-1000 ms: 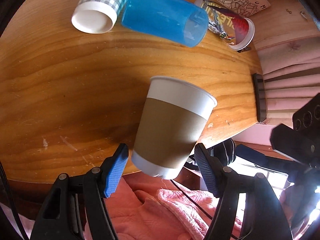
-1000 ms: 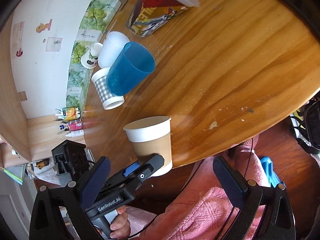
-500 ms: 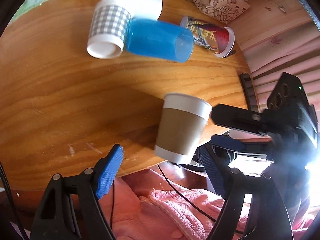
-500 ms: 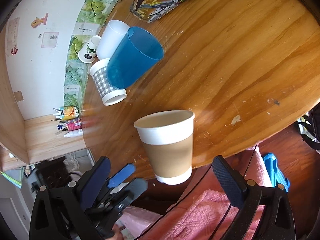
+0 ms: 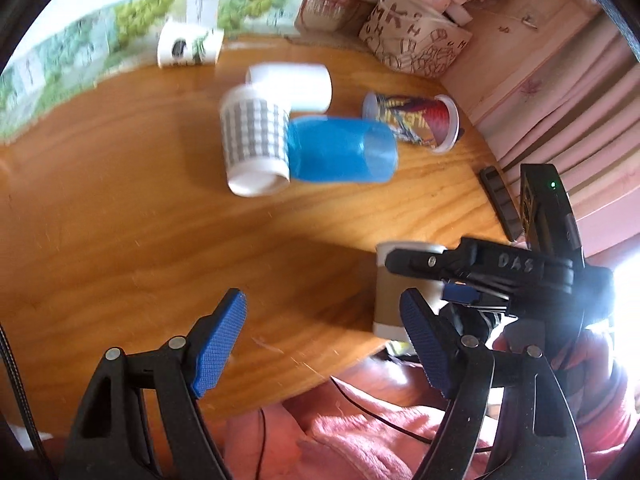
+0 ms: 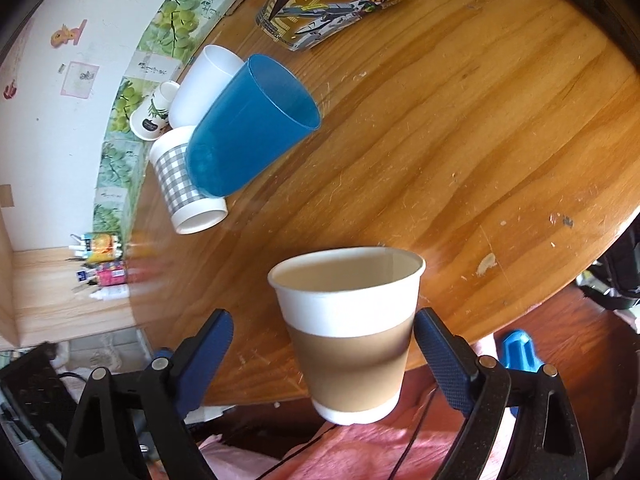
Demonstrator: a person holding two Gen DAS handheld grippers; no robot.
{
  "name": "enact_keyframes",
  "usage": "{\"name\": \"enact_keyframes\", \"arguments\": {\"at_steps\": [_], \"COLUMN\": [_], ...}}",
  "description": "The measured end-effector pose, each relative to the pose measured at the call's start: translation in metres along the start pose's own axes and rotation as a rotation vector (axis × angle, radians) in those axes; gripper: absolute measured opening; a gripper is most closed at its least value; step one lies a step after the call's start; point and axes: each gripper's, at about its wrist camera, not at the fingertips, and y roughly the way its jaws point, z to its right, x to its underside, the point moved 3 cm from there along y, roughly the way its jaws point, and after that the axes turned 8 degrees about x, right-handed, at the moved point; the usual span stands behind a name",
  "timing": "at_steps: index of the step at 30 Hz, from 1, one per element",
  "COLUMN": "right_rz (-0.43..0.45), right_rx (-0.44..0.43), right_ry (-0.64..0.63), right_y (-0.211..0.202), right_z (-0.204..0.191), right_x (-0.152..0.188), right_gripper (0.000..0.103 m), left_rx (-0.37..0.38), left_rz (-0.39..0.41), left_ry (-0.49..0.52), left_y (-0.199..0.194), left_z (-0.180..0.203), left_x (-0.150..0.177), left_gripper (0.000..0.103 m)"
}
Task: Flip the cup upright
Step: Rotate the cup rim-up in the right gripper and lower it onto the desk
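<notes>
Paper cup (image 6: 348, 332): white, brown sleeve. Tumbler (image 6: 250, 128): blue. Checked cup (image 6: 182, 178): grey-white gingham. Surface (image 6: 460, 140): orange-brown wood grain. Claw pads (image 6: 438, 364): blue.

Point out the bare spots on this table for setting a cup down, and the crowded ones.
Bare wood on the table lies between the sleeved paper cup at the near edge and the blue cup, running right toward the printed cup. Crowded: the far-left cluster of blue cup, checked cup and white cup.

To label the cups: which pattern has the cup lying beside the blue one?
A grey-and-white check on the checked cup, white at its rim; the right wrist view shows it best.
</notes>
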Motion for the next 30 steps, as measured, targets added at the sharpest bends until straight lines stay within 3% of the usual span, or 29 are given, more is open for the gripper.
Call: {"name": "enact_keyframes", "arguments": {"at_steps": [6, 12, 20, 30], "right_rz": [0.081, 0.174, 0.338, 0.573], "right_rx": [0.028, 0.039, 0.106, 0.041], "right_ry": [-0.027, -0.049, -0.111, -0.107], "right_y": [0.001, 0.003, -0.001, -0.020], "right_z": [-0.009, -0.019, -0.037, -0.062], "right_x": [0.003, 0.006, 0.014, 0.020], "right_gripper": [0.083, 0.070, 0.069, 0.069], "left_rx": [-0.015, -0.025, -0.035, -0.040], "left_rz": [0.082, 0.097, 0.104, 0.159], "left_ry": [0.080, 0.119, 0.193, 0.269], "left_y": [-0.012, -0.018, -0.025, -0.046], "left_z": [-0.004, -0.013, -0.024, -0.040], "left_x": [-0.008, -0.013, -0.016, -0.024], "left_gripper": [0.082, 0.082, 0.082, 0.082]}}
